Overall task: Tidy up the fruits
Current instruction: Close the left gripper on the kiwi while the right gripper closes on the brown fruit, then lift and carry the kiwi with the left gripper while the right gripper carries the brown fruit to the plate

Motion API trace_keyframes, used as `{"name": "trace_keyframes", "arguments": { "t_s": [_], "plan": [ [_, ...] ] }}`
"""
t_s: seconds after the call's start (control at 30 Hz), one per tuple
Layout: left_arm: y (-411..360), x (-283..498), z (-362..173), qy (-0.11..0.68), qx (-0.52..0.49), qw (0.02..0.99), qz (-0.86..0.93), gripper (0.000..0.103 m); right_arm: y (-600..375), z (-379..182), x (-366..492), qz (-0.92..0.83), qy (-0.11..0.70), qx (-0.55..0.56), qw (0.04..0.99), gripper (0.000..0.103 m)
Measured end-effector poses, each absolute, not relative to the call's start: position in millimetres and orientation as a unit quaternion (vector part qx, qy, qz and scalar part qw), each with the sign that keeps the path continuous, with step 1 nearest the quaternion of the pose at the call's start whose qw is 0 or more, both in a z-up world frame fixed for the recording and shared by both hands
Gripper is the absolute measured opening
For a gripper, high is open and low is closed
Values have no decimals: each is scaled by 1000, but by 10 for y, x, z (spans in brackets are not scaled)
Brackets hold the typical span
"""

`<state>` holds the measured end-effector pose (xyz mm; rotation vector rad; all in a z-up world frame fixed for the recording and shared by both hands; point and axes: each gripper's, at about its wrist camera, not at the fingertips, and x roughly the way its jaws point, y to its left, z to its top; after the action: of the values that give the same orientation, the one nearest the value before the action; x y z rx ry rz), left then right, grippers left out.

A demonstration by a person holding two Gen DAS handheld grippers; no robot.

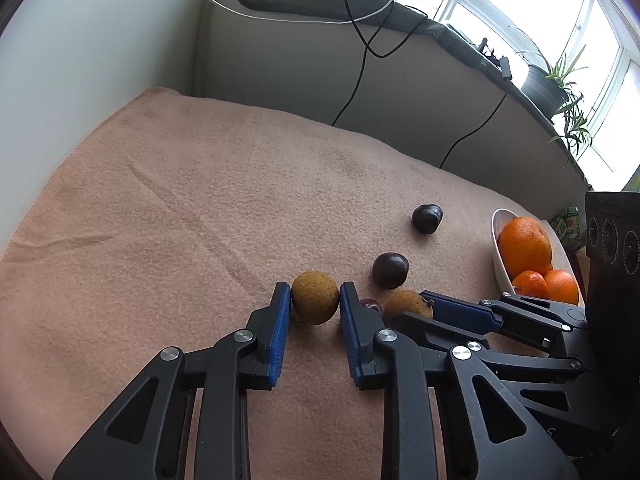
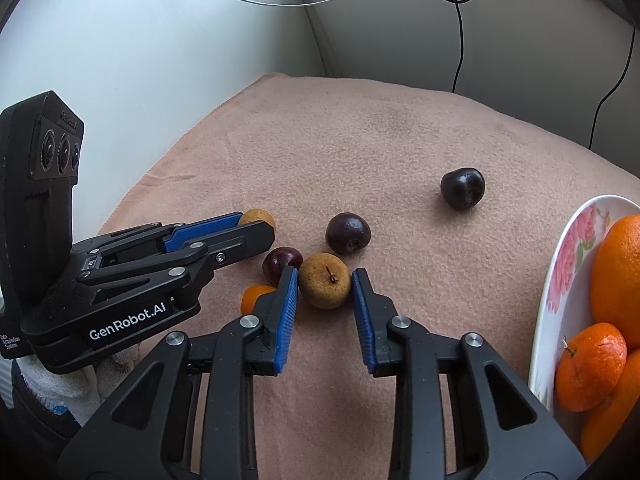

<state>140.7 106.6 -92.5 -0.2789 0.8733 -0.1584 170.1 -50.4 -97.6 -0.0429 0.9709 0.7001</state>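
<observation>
My left gripper point(image 1: 315, 300) has its blue pads on both sides of a brown-yellow round fruit point(image 1: 315, 297) on the pink blanket; the pads touch its sides. My right gripper point(image 2: 325, 286) brackets a second brown fruit with a stem point(image 2: 325, 286), its pads just touching or a hair apart. A dark red plum point(image 2: 282, 263) and a small orange point(image 2: 255, 297) lie just left of it. Two more dark plums point(image 2: 347, 233) point(image 2: 462, 188) lie farther out. A white flowered bowl point(image 2: 560, 280) at the right holds oranges point(image 2: 618, 276).
The pink blanket point(image 1: 180, 200) covers the surface and ends at a white wall on the left. Behind it is a grey ledge with hanging black cables point(image 1: 352, 92) and a potted plant point(image 1: 548, 84). The left gripper's body point(image 2: 120, 280) crosses the right wrist view.
</observation>
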Motion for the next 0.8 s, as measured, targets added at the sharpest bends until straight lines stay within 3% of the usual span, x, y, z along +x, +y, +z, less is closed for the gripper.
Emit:
{"name": "trace_keyframes", "arguments": {
  "t_s": [0.8],
  "plan": [
    [591, 1133, -474, 372, -107, 914, -118, 23, -1173, -490, 1315, 318, 402, 16, 858, 29]
  ]
}}
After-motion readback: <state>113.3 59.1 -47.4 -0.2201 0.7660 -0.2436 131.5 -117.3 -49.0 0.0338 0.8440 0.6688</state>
